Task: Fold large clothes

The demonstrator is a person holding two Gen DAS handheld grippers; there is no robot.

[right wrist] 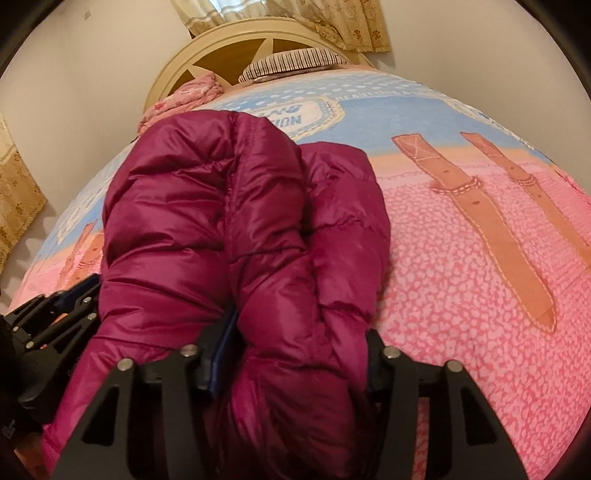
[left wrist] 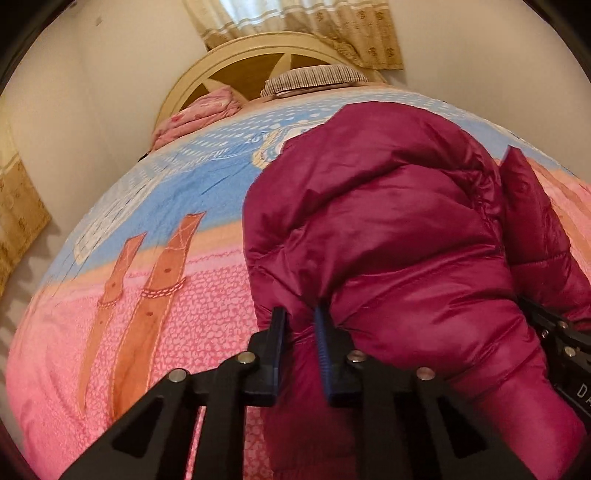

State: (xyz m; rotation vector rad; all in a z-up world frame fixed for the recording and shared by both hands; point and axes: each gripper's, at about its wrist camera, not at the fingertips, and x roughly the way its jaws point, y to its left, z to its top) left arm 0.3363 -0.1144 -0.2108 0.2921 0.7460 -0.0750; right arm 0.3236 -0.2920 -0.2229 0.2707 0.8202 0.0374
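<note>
From the left wrist view, a pink and blue bedspread covers the bed, with two brown strap motifs printed at about nine o'clock. The left gripper sits at six o'clock, its fingers drawn narrow and pinching a fold of the magenta puffer jacket, which bulges up across the middle and out toward three o'clock. The other tool shows at the edge near four o'clock, touching the jacket.

At twelve o'clock stand a cream headboard, a striped pillow and a curtain.

From the right wrist view, the right gripper at six o'clock is spread fairly wide around a thick roll of the jacket, which fills the gap between its fingers. The jacket lies bunched from nine o'clock to centre.
</note>
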